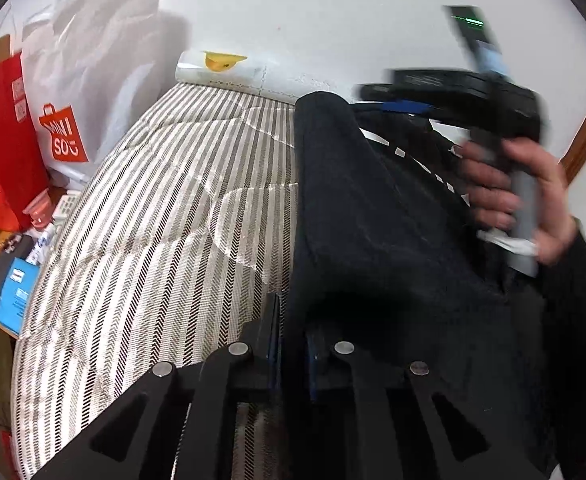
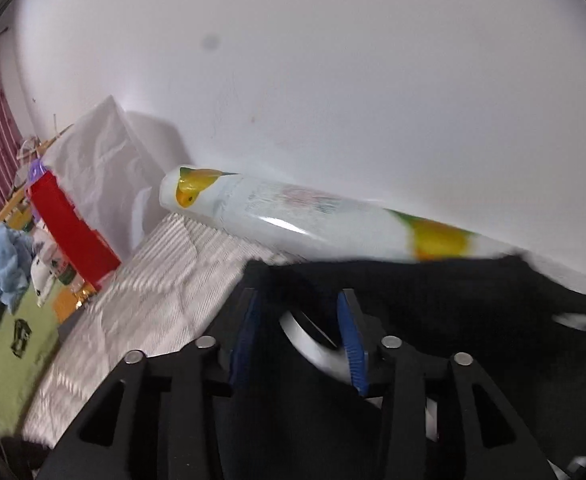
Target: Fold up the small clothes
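Here, a black garment (image 1: 373,216) hangs between two hand-held grippers above a striped mattress (image 1: 165,208). The left gripper (image 1: 291,344) is clenched on the garment's near edge, cloth bunched between its jaws and rising ahead of it. The right gripper (image 2: 299,340), with a hand (image 1: 513,196) on its handle in the left view, stands with its jaws partly apart; dark cloth and a white-printed patch lie between the blue pads (image 2: 351,336), but whether they press on it cannot be told through the blur. A plastic-wrapped roll (image 2: 293,216) rests ahead of the right gripper against the wall, and shopping bags (image 1: 33,128) stand off to the left of the left one.

The risk, as it looks from here: if the right jaws are loose, that corner may slide out, leaving the garment dangling from the left grip alone and collapsing into a heap instead of a fold. A quick swing could also drag cloth over the roll.
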`<state>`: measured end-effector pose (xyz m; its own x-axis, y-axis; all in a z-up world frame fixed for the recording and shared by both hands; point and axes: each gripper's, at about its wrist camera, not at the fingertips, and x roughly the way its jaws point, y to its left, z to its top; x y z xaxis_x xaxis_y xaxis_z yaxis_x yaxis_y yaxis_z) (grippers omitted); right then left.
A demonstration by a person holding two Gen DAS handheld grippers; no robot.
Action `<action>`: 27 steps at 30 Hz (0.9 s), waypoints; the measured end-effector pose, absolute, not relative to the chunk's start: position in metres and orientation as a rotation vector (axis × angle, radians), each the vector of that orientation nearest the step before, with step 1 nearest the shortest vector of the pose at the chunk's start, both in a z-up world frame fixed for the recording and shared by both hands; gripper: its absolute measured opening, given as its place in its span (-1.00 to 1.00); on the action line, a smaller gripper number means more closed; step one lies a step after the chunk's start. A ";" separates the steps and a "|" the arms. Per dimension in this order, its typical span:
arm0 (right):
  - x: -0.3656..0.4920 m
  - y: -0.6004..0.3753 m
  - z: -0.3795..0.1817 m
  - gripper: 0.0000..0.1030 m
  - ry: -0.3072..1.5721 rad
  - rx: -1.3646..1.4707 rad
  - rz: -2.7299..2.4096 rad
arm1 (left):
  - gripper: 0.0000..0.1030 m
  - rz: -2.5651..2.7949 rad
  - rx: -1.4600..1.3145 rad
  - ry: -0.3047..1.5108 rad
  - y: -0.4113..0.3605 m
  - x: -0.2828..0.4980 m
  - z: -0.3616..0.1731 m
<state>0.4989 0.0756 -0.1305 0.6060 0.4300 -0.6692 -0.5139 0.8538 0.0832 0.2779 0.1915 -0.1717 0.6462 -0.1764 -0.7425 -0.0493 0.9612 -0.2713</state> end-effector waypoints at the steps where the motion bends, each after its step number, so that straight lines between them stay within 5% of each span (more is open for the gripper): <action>1: 0.489 0.061 -0.126 -0.03 0.730 -0.132 0.532 | -0.63 -0.070 -0.271 0.864 0.191 0.278 -0.171; 4: 0.457 0.010 -0.116 0.17 0.697 -0.157 0.461 | -0.28 -0.087 -0.262 0.843 0.187 0.276 -0.166; 11: 0.389 -0.077 -0.122 0.19 0.698 -0.133 0.366 | -0.13 -0.116 -0.206 0.765 0.172 0.263 -0.150; 20: 0.358 -0.060 -0.174 0.21 0.733 -0.214 0.379 | 0.16 -0.064 -0.214 0.749 0.165 0.285 -0.127; 27: 0.366 -0.058 -0.195 0.37 0.755 -0.254 0.322 | 0.17 -0.008 -0.154 0.824 0.147 0.311 -0.160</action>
